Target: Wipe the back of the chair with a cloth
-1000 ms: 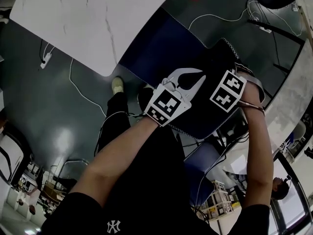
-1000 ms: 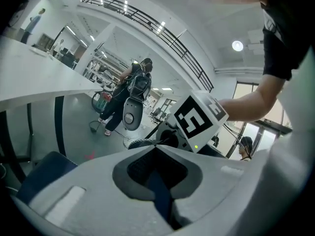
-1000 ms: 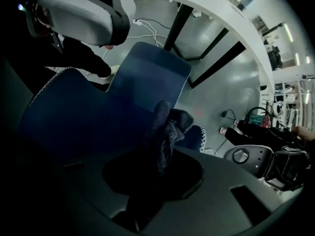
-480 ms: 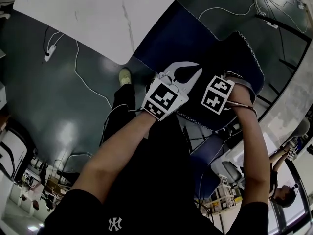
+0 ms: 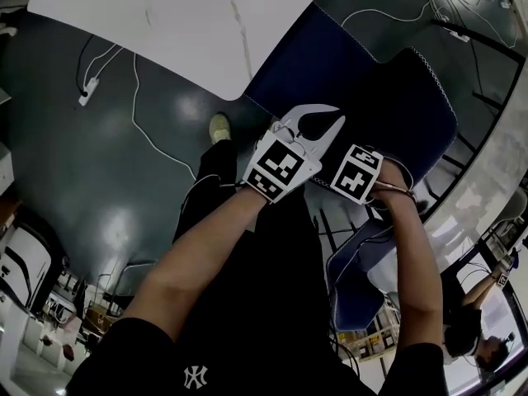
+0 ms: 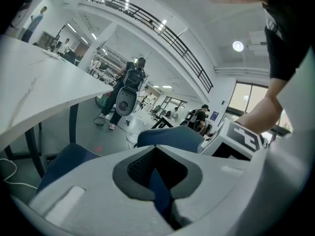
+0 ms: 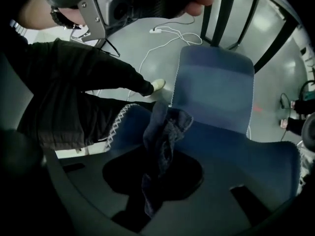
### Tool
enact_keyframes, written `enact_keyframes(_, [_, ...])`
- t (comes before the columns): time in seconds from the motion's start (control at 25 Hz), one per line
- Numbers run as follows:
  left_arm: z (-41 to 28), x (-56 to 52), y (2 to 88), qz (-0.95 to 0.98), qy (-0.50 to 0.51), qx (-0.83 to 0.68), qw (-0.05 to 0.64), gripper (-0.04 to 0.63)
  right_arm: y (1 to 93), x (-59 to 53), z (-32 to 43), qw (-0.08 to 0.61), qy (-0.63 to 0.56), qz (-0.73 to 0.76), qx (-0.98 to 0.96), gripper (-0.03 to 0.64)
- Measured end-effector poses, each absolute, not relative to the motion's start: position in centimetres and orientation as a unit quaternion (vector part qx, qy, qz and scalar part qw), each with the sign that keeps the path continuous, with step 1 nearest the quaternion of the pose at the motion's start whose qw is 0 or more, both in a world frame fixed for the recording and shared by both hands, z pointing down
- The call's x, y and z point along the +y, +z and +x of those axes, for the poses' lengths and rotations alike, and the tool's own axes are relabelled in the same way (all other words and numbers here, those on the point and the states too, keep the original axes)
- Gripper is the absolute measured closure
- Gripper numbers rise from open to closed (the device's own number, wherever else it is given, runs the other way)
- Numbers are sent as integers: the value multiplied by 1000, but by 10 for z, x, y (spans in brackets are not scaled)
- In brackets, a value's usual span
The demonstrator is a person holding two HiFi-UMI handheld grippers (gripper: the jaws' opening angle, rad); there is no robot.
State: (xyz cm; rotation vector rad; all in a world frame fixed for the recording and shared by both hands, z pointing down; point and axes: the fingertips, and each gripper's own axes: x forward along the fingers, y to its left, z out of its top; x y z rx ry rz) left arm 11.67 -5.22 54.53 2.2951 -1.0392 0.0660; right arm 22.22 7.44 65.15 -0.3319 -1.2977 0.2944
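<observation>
While the right gripper (image 7: 150, 200) pinches the cloth (image 7: 165, 132), the shirt logo (image 5: 191, 377) reads NY.

Large open-plan office or lab hall: upper balcony railing (image 6: 162, 31), ceiling lights (image 6: 238, 46), people at workstations (image 6: 199, 117), white surface (image 5: 181, 23), floor cables (image 5: 148, 139).

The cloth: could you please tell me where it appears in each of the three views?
Head view: not visible.
Left gripper view: not in it.
Right gripper view: the cloth is at centre, pinched in the right gripper and bunched above its jaws.
Shared landmark: the blue chair, in all three views.
</observation>
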Motion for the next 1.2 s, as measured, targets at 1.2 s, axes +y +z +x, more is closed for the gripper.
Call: enact_keyframes(1.2, [148, -107, 520, 875, 2, -389, 288, 588, 580, -130, 244, 738, 8, 36, -674, 534])
